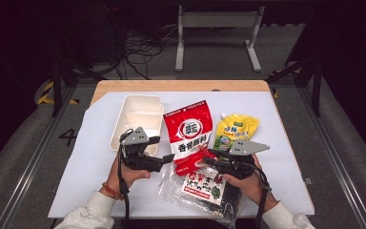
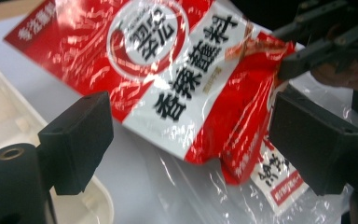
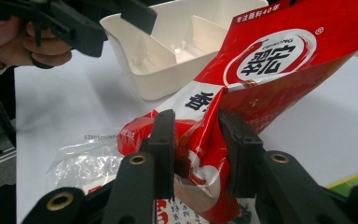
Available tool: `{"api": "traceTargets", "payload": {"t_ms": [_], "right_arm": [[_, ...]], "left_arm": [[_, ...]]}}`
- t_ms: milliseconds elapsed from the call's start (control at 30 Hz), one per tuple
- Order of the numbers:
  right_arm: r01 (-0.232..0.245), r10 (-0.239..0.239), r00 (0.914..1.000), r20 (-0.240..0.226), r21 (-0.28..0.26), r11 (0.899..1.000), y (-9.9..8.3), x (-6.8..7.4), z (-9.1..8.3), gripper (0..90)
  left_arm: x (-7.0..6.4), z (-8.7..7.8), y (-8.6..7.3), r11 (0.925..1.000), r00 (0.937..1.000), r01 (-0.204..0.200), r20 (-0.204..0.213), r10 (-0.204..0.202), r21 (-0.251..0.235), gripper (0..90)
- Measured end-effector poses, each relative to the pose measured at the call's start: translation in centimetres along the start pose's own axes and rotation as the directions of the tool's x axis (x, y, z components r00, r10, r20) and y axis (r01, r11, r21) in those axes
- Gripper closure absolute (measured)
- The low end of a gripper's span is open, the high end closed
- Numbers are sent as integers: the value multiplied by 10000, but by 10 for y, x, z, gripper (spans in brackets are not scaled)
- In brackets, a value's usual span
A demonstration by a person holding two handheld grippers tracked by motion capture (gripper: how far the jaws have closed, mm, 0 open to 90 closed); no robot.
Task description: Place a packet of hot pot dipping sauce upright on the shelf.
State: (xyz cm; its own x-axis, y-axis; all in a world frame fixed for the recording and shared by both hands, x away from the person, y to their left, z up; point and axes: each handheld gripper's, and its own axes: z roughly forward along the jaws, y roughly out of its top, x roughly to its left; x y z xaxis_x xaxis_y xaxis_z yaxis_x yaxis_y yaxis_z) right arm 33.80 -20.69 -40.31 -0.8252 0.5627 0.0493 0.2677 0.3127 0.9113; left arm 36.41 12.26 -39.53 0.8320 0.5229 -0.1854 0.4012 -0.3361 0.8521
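Hidden: the near end of the red sauce pouch lies under the right tongs in the high view; the clear bag beneath is partly covered by both hands.
Right tongs state: clenched on the near lower corner of the red sauce pouch, film crumpled between the jaws.
Left tongs state: released, jaws wide apart, left tongs just left of the pouch's near end, not touching it.
Pouch position: middle of the worktop, near end lifted onto the clear bag.
Long axis: near to far, label top pointing far.
Left neighbour: white tray, just beside the pouch.
Right neighbour: yellow pouch, just beside.
Open room: bare worktop along the far edge, the left side and the right side.
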Motion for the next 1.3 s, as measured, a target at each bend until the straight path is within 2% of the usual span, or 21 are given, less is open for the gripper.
{"api": "traceTargets", "payload": {"t_ms": [100, 167, 333, 400, 433, 567, 600, 633, 700, 733, 800, 867, 933, 1067, 1100, 1133, 1167, 1233, 1300], "right_arm": [[-18, 19, 10000, 75, -163, 9999, -1, 0, -6, 689], [78, -77, 10000, 57, -317, 9995, 0, 2, -11, 691], [362, -371, 9993, -64, -1074, 9936, 5, 9, -27, 692], [551, -575, 9983, -132, -1384, 9888, 6, 13, -32, 692], [610, -648, 9977, -210, -1494, 9869, 7, 16, -33, 692], [884, -994, 9935, -557, -1743, 9807, 9, 24, -35, 692], [940, -1068, 9923, -632, -1798, 9792, 10, 26, -35, 693], [1039, -1191, 9902, -722, -1874, 9768, 10, 29, -36, 693], [1091, -1290, 9875, -908, -1973, 9743, 10, 30, -36, 692], [1110, -1321, 9863, -984, -1962, 9743, 10, 30, -36, 693], [1221, -1447, 9837, -1065, -1943, 9733, 9, 32, -34, 692], [1346, -1545, 9825, -1039, -1775, 9749, 8, 33, -31, 690], [1373, -1556, 9823, -1043, -1641, 9768, 6, 32, -28, 690], [1474, -1605, 9825, -950, -1317, 9803, 3, 32, -20, 689], [1468, -1579, 9834, -894, -1190, 9820, 3, 32, -18, 688], [1473, -1575, 9838, -860, -1140, 9825, 2, 32, -17, 688], [1473, -1575, 9838, -860, -1140, 9825, 2, 32, -17, 688], [1376, -1457, 9863, -775, -1011, 9853, 2, 30, -14, 686], [1266, -1341, 9880, -762, -960, 9873, 1, 30, -11, 683]], "left_arm": [[0, 3, -7, 9997, 9998, 133, 119, -136, 221, 147], [-2, 5, -9, 9992, 9997, 21, 226, -30, 399, 147], [-2, 12, -10, 9985, 9979, 222, 595, -252, 499, 138], [0, 16, -8, 9986, 9958, 374, 824, -404, 377, 138], [0, 18, -8, 9983, 9959, 398, 794, -430, 418, 138], [2, 26, -7, 9965, 9908, 719, 1120, -762, 417, 136], [2, 28, -7, 9958, 9839, 860, 1543, -899, 318, 136], [2, 29, -6, 9953, 9829, 912, 1579, -952, 325, 136], [1, 29, -6, 9963, 9829, 807, 1639, -842, 280, 146], [1, 28, -5, 9971, 9814, 742, 1763, -755, 139, 163], [-2, 24, -2, 9977, 9832, 665, 1714, -634, -127, 181], [-1, 22, -2, 9974, 9848, 649, 1637, -588, -323, 228], [-1, 21, -2, 9975, 9866, 589, 1549, -522, -395, 311], [-2, 16, -1, 9959, 9889, 78, 1483, 57, -900, 580], [-3, 15, -1, 9953, 9903, -65, 1377, 198, -967, 681], [-3, 15, -1, 9953, 9903, -65, 1377, 198, -967, 753], [-3, 13, 0, 9934, 9913, -225, 1262, 367, -1122, 753], [-2, 10, 0, 9911, 9920, -262, 1193, 420, -1308, 884], [-1, 7, 1, 9887, 9922, -275, 1163, 449, -1476, 896]]}}
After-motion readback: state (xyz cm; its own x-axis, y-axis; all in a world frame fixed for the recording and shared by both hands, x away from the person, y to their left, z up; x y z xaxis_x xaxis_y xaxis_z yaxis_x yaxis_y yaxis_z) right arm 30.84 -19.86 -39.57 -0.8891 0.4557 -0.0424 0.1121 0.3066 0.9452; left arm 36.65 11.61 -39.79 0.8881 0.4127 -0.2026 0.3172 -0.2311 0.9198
